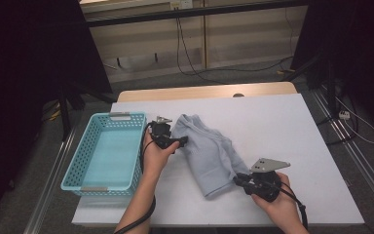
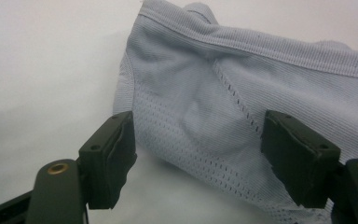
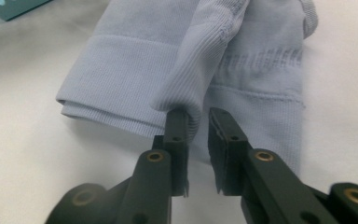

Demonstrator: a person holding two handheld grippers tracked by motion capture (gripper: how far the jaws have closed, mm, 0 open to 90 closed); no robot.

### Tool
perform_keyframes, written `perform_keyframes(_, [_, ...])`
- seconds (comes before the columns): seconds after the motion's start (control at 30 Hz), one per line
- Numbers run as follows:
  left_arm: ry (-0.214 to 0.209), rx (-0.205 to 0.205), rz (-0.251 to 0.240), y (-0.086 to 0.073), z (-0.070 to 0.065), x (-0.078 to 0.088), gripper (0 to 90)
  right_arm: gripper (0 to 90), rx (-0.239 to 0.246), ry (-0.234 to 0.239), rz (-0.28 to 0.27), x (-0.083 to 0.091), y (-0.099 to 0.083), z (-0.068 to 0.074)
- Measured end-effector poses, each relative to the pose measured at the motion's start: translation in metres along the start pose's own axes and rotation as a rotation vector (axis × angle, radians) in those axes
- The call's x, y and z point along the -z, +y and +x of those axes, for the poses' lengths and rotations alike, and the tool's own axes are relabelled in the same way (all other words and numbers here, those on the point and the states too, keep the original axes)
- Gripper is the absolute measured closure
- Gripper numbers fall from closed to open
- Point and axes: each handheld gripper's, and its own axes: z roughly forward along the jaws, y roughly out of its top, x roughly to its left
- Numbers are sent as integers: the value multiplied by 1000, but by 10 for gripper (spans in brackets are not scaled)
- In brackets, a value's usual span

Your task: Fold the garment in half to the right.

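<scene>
We find the pale blue ribbed knit garment (image 1: 207,151) folded, rumpled on the desk (image 1: 282,126). The left gripper (image 1: 181,141) fingers stand wide, empty, at its 10 o'clock end. The right gripper (image 3: 198,135) fingers, slightly parted, loosely flank a fold.

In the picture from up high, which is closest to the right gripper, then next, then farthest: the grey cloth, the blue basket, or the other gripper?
From the right gripper:
1. Grey cloth: nearest, its near end is right at the jaws.
2. Left gripper: next, at the cloth's far-left edge.
3. Blue basket: farthest, at the table's left side, beyond the left gripper.
</scene>
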Motion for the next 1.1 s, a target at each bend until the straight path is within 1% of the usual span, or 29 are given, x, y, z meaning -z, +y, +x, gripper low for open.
perform_keyframes(0.07, [0, 4, -5, 0, 0, 0, 268, 690, -7, 2, 2, 0, 1, 1])
perform_keyframes(0.17, [-2, 1, -2, 0, 0, 1, 267, 635, -3, 2, 2, -1, 2, 2])
perform_keyframes(0.33, [-5, 2, -2, 1, -1, 1, 255, 587, 10, 8, -5, 0, 4, 5])
perform_keyframes(0.5, [-10, 2, 7, 1, -2, 1, 250, 502, 15, 22, -15, 0, 6, 6])
perform_keyframes(0.57, [-9, 2, 9, 1, -2, 1, 246, 454, 16, 25, -20, 0, 7, 8])
perform_keyframes(0.67, [-10, -1, 6, 1, -1, 2, 241, 391, 30, 31, -29, -1, 10, 11])
perform_keyframes(0.7, [-16, 2, 9, 1, -1, 3, 238, 373, 36, 31, -32, -2, 11, 12])
perform_keyframes(0.77, [-11, 0, 3, 1, -1, 3, 238, 349, 44, 36, -34, -3, 14, 15])
perform_keyframes(0.9, [-6, 2, 6, 0, 0, 4, 237, 337, 46, 32, -32, -5, 18, 17])
perform_keyframes(0.93, [-1, 3, 3, -1, 0, 4, 236, 337, 48, 23, -33, -6, 19, 16])
perform_keyframes(1.1, [3, 2, 9, -2, 1, 7, 233, 362, 32, 4, -44, -11, 29, 9])
